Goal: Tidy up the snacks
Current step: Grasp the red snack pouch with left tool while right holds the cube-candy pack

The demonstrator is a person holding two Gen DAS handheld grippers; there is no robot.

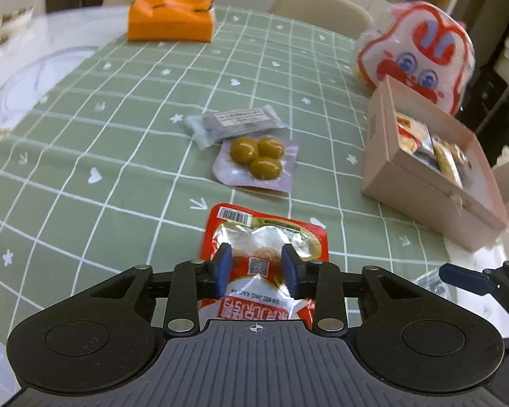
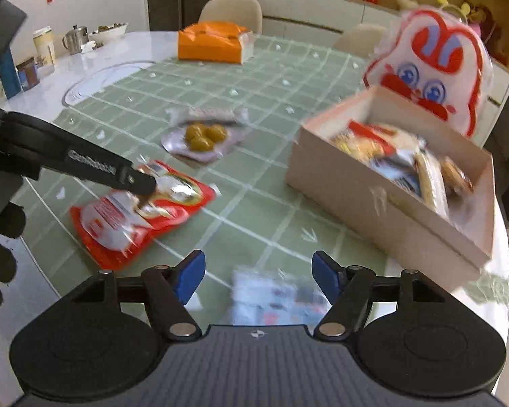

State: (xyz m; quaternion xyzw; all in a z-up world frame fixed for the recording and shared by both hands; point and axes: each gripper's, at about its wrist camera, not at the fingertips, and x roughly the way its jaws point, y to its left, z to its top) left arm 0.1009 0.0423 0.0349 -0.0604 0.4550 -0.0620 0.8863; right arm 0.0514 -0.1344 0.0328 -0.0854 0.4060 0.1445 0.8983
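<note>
the left gripper (image 1: pixel 257 268) sits low over the red snack packet (image 1: pixel 264 254), its two blue fingers (image 1: pixel 224 268) pinching the crinkled foil between them, the packet lying flat on the green checked tablecloth (image 1: pixel 85 156) near the table's front edge. the right gripper (image 2: pixel 258 276) hovers just beside it with its fingers spread wide and holding nothing; a blurred white wrapper (image 2: pixel 275 300) lies under the gap (too smeared to read). from the right wrist view the left gripper's black arm (image 2: pixel 85 166) reaches across onto the same red packet (image 2: pixel 139 210).

a little further in lies a clear pouch of green olives (image 1: pixel 257 157), and touching its far edge a grey sealed bar (image 1: pixel 236 123). off to the right stands an open pink box (image 1: pixel 424 183) already holding several snack packs. behind the box, touching its far wall, stands a white and red rabbit bag (image 1: pixel 420 54). at the far end of the cloth rests an orange box (image 1: pixel 171 17), well apart from the rest.
</note>
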